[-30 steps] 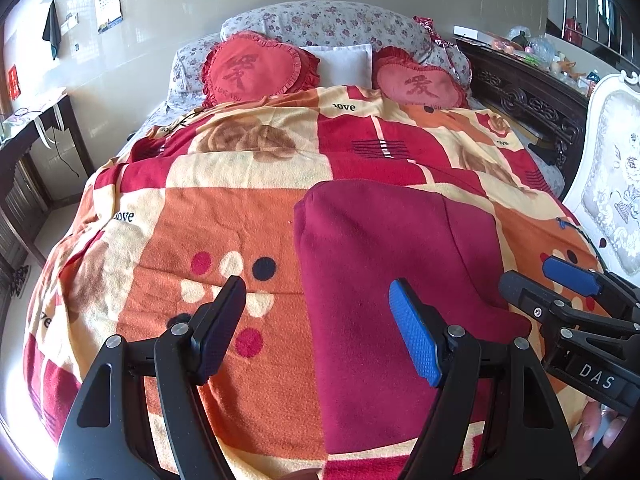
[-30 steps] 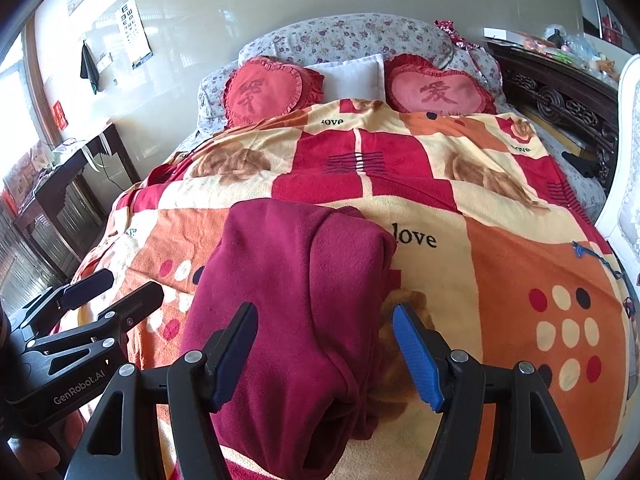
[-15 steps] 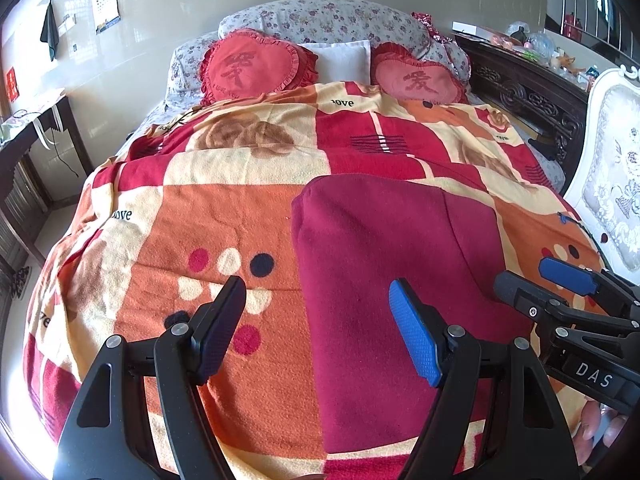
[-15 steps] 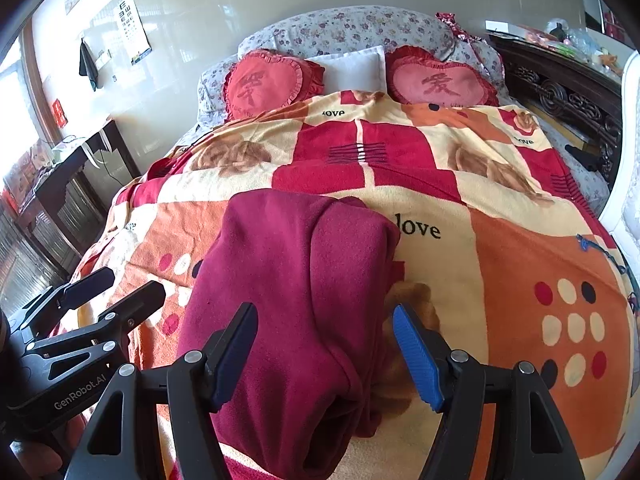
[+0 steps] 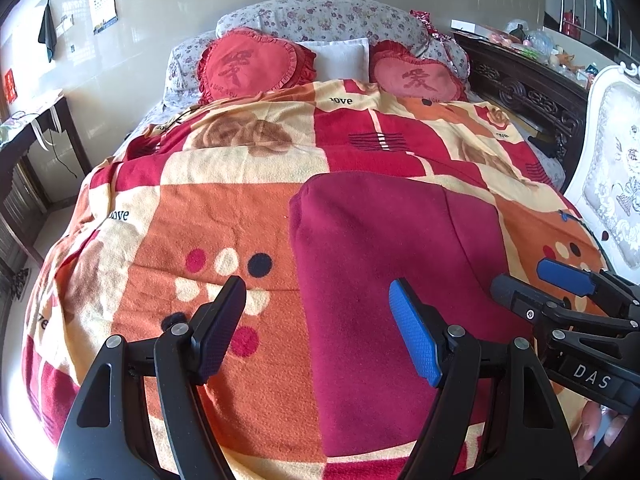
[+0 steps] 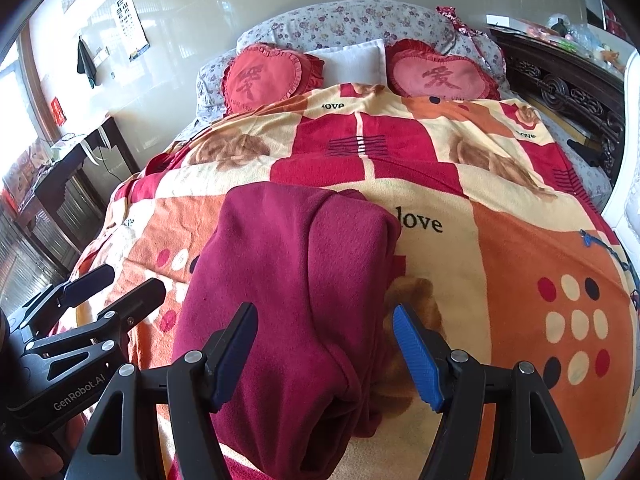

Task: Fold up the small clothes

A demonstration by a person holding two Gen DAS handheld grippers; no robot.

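Now a folded maroon garment (image 5: 384, 264) lies on the blanket (image 5: 224, 216), both grippers above its near end.

Left gripper (image 5: 320, 332) has its jaws apart and empty, over the garment's left edge; right gripper (image 6: 324, 356) is likewise spread, gripping nothing, above the garment's right fold. Two heart cushions (image 6: 264, 76) and a white pillow (image 6: 348, 60) sit at the far end of the bed.

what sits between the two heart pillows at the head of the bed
A white pillow lies between the left heart pillow and right heart pillow, clearest in the right wrist view.
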